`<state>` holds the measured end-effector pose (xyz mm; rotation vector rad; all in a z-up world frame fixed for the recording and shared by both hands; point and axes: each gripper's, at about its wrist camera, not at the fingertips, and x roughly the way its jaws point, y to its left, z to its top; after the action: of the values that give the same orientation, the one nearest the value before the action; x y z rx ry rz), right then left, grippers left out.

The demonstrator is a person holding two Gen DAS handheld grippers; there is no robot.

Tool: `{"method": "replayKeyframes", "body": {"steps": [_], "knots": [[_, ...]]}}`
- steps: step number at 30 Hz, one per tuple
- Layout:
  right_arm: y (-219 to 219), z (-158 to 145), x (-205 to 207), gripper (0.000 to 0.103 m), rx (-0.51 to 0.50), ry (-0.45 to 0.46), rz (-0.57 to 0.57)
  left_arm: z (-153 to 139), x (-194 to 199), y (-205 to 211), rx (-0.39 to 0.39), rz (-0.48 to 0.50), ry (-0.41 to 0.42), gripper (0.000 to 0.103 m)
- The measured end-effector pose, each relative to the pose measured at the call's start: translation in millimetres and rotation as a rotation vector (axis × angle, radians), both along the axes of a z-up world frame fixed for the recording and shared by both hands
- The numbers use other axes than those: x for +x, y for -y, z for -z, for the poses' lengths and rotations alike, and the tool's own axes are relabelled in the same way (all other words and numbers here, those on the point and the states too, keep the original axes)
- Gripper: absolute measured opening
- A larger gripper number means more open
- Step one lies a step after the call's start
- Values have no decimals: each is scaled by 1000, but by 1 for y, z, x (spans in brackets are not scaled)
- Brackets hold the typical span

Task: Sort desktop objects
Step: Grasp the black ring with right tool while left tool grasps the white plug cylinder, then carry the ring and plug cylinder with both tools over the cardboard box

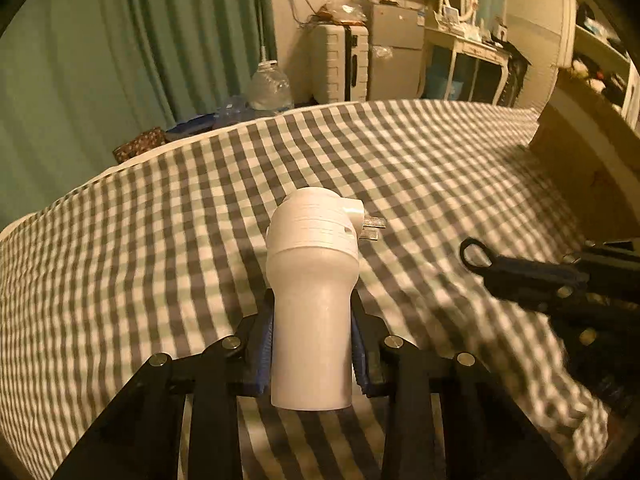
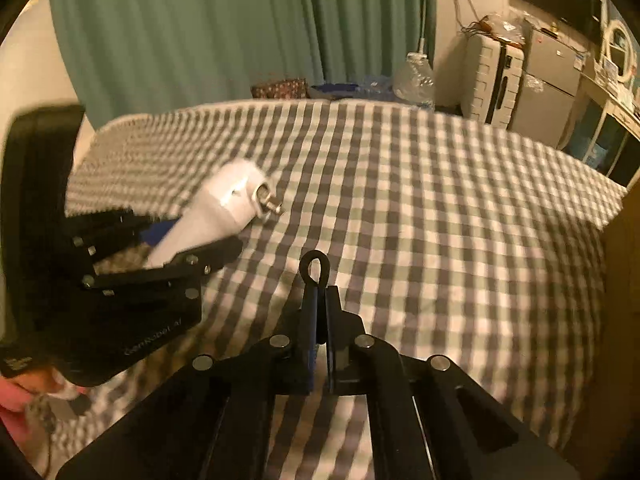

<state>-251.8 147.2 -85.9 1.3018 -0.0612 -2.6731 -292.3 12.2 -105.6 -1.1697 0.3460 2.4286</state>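
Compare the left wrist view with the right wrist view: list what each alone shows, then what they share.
Left wrist only: the cardboard-brown box at the bed's right edge.

Right wrist only: a pink sleeve at the lower left corner.

Both: the white plastic plug-in device with metal prongs clamped in the left claw, the right claw shut on a thin black looped tool, the grey-checked bedsheet, the green curtain.
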Motion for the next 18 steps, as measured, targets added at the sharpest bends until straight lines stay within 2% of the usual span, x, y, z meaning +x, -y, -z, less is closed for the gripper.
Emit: {"method": "replayKeyframes", "body": {"steps": [5, 9, 13, 18], "knots": [[-11, -40, 29, 3, -28, -44, 27, -31, 25, -1, 21, -28, -7, 32], [-30, -80, 54, 3, -45, -90, 68, -78, 56, -14, 106, -22, -47, 32], [-63, -128, 85, 3, -67, -136, 133, -132, 89, -57, 143, 43, -115, 32], [-118, -184, 118, 3, -14, -199, 221, -178, 114, -118, 253, 114, -114, 32]]}}
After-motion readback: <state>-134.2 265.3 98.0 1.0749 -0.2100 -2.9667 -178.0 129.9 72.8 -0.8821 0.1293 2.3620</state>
